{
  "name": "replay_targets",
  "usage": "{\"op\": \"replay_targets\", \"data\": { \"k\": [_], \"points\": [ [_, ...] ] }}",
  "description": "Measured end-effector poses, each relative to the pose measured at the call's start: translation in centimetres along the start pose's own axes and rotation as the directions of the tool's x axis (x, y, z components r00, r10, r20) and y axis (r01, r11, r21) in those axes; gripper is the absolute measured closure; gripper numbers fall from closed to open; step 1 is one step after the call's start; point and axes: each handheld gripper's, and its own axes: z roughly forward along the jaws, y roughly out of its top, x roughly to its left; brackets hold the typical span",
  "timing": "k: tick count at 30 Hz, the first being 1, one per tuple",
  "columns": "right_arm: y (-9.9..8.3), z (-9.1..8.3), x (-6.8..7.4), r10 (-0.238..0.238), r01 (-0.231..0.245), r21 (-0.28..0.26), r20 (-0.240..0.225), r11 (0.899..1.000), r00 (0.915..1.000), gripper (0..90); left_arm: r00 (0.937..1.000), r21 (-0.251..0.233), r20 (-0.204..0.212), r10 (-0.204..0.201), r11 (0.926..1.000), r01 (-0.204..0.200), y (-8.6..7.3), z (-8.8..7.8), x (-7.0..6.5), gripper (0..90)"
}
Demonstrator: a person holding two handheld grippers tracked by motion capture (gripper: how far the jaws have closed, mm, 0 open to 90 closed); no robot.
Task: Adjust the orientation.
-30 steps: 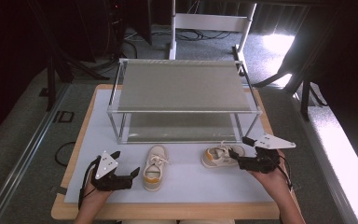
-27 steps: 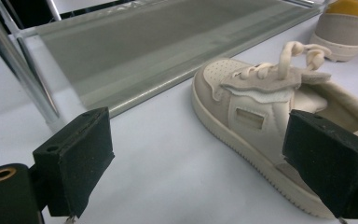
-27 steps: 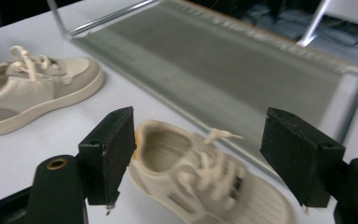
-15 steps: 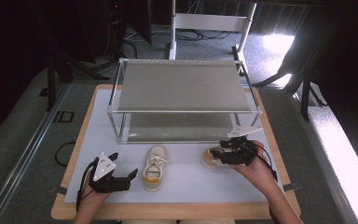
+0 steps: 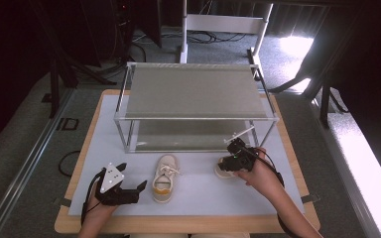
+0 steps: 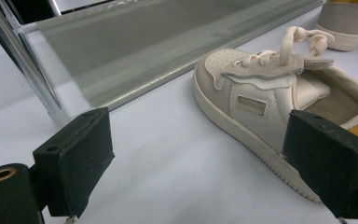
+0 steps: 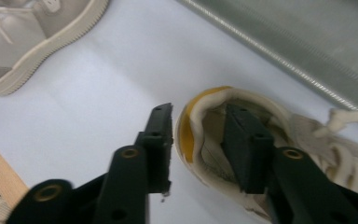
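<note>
Two small cream leather sneakers with yellow heel lining lie on the white-covered desk [image 5: 193,196], near a metal-framed shelf rack [image 5: 193,91]. The right sneaker [image 7: 279,135] has its heel collar between the right gripper's [image 7: 200,140] jaws, one inside, one outside, not yet closed. The left sneaker [image 6: 270,107] lies just right of the left gripper's [image 6: 205,163] wide-apart jaws.

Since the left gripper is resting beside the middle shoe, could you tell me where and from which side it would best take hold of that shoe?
Probably the heel collar of the middle shoe, from above. The shoe sits upright, toe toward the rack, its open mouth facing up, so one jaw can go inside and one outside the heel. The open left gripper is already beside that heel.
</note>
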Motion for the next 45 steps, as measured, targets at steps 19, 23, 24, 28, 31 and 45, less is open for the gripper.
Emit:
{"op": "replay_targets", "data": {
  "k": [19, 23, 24, 28, 31, 45],
  "points": [
    [2.4, 3.3, -0.1, 0.054, -0.040, 0.234, -0.052, 0.972, 0.9972, 77.9, 1.0000, 0.018, -0.002, 0.004, 0.9998, -0.004, -0.4, 0.3, -0.3, 8.4],
    [2.0, 2.8, -0.1, 0.026, 0.001, 0.253, -0.104, 0.967, 0.9943, 79.3, 1.0000, 0.017, -0.009, 0.003, 0.9999, -0.003, -0.4, 0.2, -0.1, 8.4],
    [1.9, 2.6, 0.0, 0.007, 0.021, 0.261, -0.109, 0.965, 0.9941, 79.3, 1.0000, 0.017, -0.009, 0.003, 0.9999, -0.003, -0.4, 0.2, -0.1, 8.4],
    [1.3, 1.9, 1.0, -0.140, 0.178, 0.268, -0.154, 0.947, 0.9781, 79.4, 0.9999, 0.011, -0.013, 0.000, 0.9999, 0.000, -0.2, 0.0, 0.0, 8.4],
    [1.0, 1.5, 1.7, -0.258, 0.303, 0.259, -0.195, 0.917, 0.9463, 79.4, 0.9999, 0.010, -0.015, -0.002, 0.9999, 0.002, -0.2, 0.1, 0.0, 8.4],
    [-0.9, -0.3, 5.3, -0.668, 0.765, 0.284, -0.374, 0.578, 0.6434, 79.1, 0.9998, 0.010, -0.018, -0.010, 0.9999, 0.010, -0.2, 0.1, 0.1, 8.5]
  ]
}}
